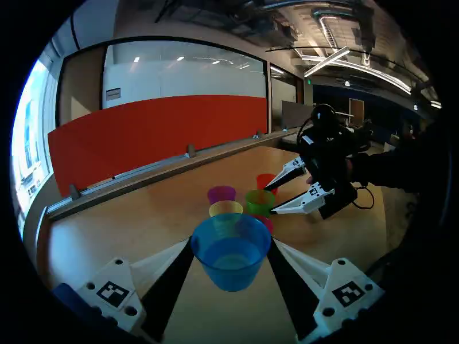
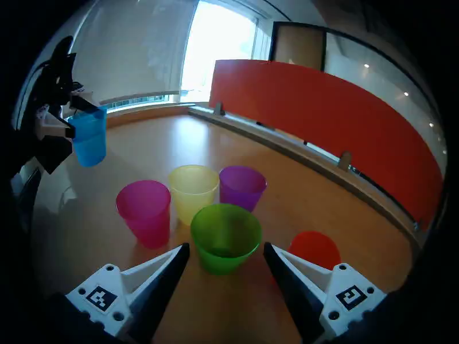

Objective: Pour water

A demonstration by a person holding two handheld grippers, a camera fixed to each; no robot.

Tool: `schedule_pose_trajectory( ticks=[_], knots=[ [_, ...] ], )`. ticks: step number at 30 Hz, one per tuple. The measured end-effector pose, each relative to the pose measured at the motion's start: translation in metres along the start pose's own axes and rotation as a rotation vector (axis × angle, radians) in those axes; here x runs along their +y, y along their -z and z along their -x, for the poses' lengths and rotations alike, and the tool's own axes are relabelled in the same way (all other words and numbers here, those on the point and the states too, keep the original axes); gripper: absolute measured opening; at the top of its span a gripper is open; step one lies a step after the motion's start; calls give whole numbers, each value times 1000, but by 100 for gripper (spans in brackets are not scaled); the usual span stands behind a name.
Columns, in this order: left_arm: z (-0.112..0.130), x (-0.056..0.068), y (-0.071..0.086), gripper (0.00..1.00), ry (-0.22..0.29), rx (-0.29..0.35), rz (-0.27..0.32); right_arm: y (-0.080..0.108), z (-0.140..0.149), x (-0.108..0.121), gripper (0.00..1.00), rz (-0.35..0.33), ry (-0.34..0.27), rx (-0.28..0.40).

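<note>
We hold the blue cup (image 1: 230, 269).
Left gripper (image 1: 229, 241) clamps it; right gripper (image 2: 225, 246) gapes round green cup (image 2: 225, 238), six o'clock, right gripper view.

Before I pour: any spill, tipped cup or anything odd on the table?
Nothing stands out. The pink cup, yellow cup, purple cup, green cup and red cup stand upright on the table, no puddle shows, and the left gripper holds the blue cup roughly level.

Found a translucent blue cup (image 1: 230, 258) upright, raised above the wooden table (image 2: 321, 195), partly filled with water. Found a green cup (image 2: 225, 238), yellow cup (image 2: 193, 192), magenta cup (image 2: 144, 211), purple cup (image 2: 241, 186) and red cup (image 2: 314, 249) upright on that table, clustered closely, apart from the blue.
</note>
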State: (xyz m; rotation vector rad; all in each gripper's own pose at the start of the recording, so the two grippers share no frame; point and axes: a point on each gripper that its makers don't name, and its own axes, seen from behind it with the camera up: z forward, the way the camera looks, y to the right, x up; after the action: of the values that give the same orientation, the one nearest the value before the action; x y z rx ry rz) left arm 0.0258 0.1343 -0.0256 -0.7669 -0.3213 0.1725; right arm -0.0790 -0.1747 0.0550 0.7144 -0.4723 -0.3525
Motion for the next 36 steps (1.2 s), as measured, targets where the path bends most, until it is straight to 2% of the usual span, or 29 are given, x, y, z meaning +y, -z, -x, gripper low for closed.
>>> schedule_pose_trajectory(
  ticks=[18,20,22,27,36],
  knots=[
    [3,-2,6,87,29,13,-6,-25,-3,-3,100,-19,-26,-10],
    [3,-2,7,87,31,14,-6,-25,-3,-5,96,-27,-35,-11],
    [3,-2,7,87,33,15,-6,-26,-4,-7,92,-32,-48,-11],
    [5,-2,8,87,37,17,-6,-25,-5,-9,91,-41,-78,-2],
    [3,-2,10,87,50,33,-15,-10,-15,-16,91,-38,-55,37]
  ],
)
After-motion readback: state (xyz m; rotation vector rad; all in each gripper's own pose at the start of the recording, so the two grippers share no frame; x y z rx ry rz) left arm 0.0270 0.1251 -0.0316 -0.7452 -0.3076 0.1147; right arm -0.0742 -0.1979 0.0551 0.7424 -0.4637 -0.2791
